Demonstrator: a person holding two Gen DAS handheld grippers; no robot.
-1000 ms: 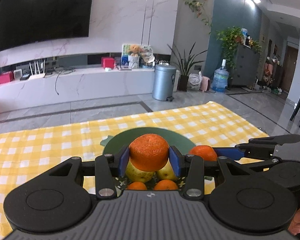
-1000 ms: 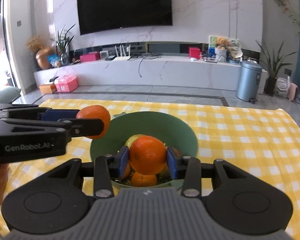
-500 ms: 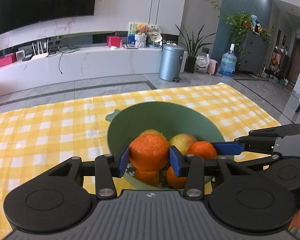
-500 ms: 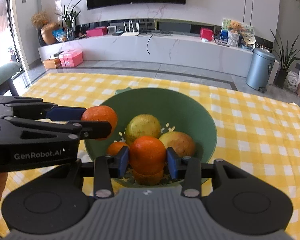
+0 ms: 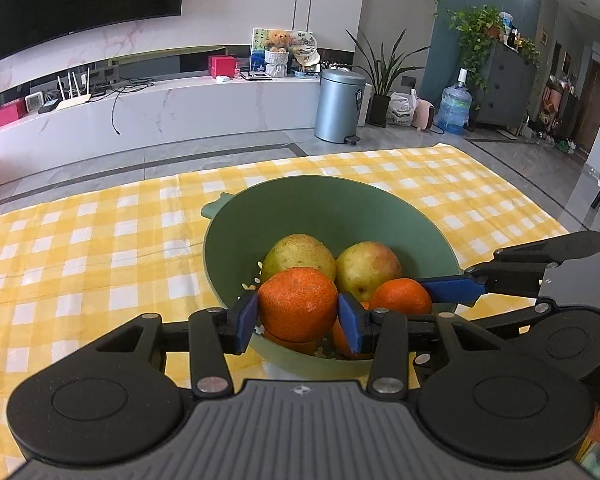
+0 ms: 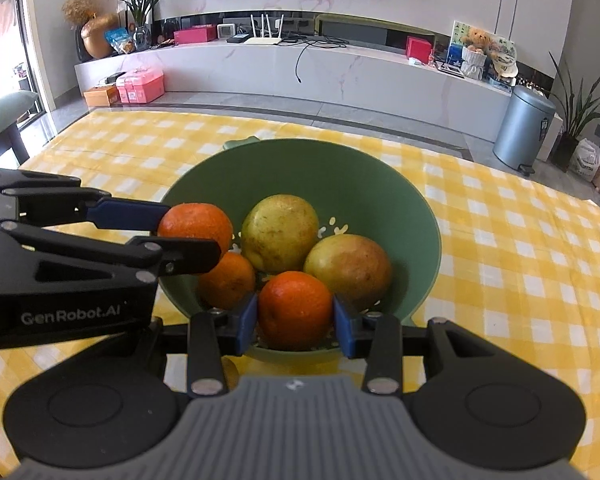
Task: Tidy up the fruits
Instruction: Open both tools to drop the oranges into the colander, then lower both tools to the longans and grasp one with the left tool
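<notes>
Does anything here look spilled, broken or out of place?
Nothing stands out. The green bowl sits upright on the yellow checked tablecloth with two yellowish pears and an orange inside. The left gripper and right gripper each clamp an orange over it. No spills or damage show.

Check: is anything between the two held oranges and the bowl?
Nothing visible. Both oranges, left and right, hang over the open bowl; below lie only two pears and another orange.

A table under a yellow-checked cloth (image 6: pixel 500 240); a green bowl (image 6: pixel 340 176) stands on it.
</notes>
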